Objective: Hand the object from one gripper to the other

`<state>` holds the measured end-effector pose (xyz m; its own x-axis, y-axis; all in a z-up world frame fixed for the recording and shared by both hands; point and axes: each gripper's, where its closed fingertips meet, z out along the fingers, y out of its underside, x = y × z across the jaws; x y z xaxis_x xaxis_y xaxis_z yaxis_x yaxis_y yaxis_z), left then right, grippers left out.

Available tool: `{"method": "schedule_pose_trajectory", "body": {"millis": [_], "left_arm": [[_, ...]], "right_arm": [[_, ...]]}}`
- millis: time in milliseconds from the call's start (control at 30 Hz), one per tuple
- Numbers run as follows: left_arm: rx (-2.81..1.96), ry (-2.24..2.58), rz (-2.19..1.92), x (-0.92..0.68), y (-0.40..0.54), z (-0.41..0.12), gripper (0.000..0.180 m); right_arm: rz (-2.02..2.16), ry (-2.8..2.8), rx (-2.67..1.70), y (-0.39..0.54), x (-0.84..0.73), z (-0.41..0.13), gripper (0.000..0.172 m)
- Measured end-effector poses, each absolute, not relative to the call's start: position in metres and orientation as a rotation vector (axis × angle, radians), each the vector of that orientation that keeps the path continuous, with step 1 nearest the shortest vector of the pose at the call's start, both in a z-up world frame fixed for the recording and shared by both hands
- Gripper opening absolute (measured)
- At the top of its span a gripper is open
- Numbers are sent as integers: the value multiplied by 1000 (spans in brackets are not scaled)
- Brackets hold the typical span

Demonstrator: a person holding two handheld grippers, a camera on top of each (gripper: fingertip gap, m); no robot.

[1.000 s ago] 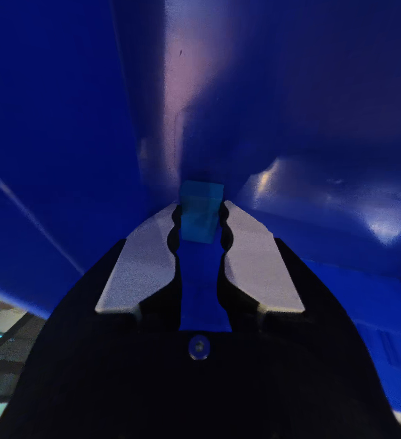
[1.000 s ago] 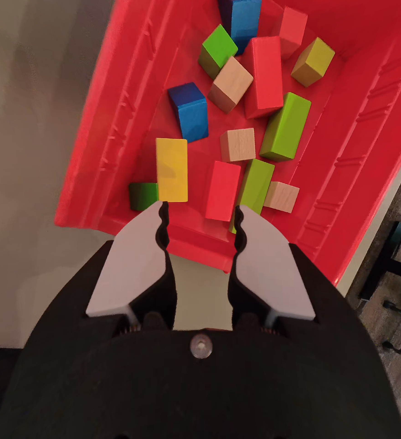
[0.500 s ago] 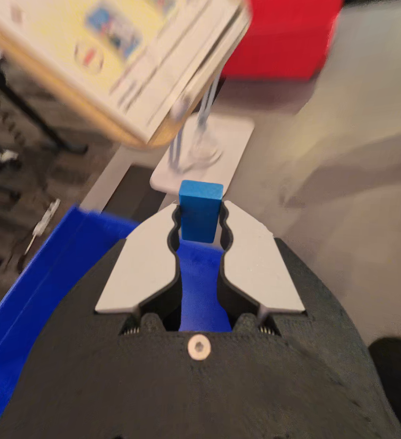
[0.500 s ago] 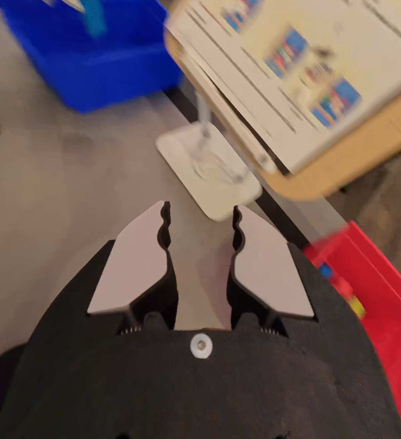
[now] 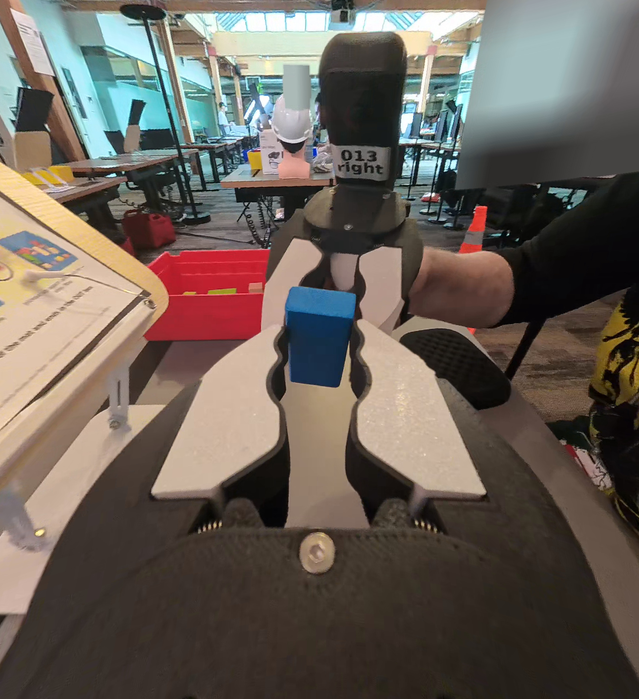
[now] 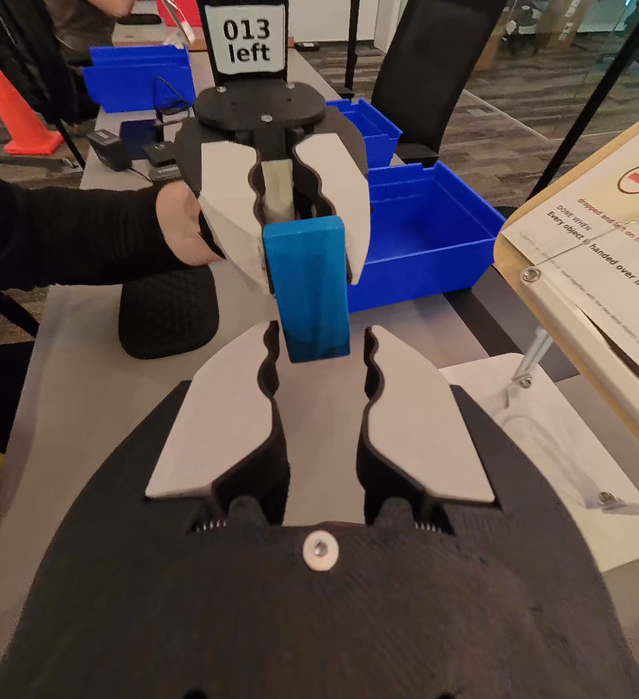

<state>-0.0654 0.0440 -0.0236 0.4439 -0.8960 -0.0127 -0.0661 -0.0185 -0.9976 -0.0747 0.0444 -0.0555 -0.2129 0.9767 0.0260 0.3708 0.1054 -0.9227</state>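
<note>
My left gripper [image 5: 318,340] is shut on a blue wooden block [image 5: 318,336]; both pads press its sides and it sticks out forward above the grey table. The right wrist view shows the same grasp, the left gripper [image 6: 303,261] holding the block [image 6: 310,291] by its far half. My right gripper [image 6: 320,336] faces it head-on and is open. The block's free end sits between the right fingertips [image 6: 376,342], with a clear gap on the right side, so the pads do not press it. The right gripper's white fingers [image 5: 284,287] show behind the block in the left wrist view.
A red bin [image 5: 212,306] with several coloured blocks stands behind the right gripper. A blue bin [image 6: 424,242] stands behind the left gripper. An instruction board on a white stand [image 6: 594,272] is at one side. A black cushion [image 6: 166,314] lies on the table.
My left gripper lifted the blue block out of the blue bin and swung to face the right gripper. My right gripper swung away from the red bin, and its jaws narrowed a little around the block's end.
</note>
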Motion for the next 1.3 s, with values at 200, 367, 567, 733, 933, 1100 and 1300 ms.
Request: {"method": "schedule_pose_trajectory", "body": {"millis": [200,367,567,733,933,1100,1300], "left_arm": [[-1426,926,-845,-51,42,-28,31],[-1408,923,-890,-41,48,-24,31],[-1390,880,-830,-52,61,-20,33],[-1504,788,-597,-86,98,-51,26],[-1517,675,-407,-119,122,-75,23],[-1483,744,-266,-108,124,-81,19],[-1508,777,-246,-92,130,-98,19]], "right_arm": [[1100,-1715,-1324,40,-64,-61,32],[1062,-1706,-1358,49,-50,-58,31],[950,-1639,-1479,89,-12,-60,31],[724,-1427,-1705,188,52,-61,32],[340,-1140,-2018,324,155,-97,31],[98,-1034,-2239,392,216,-149,31],[-128,-994,-2394,434,249,-191,32]]}}
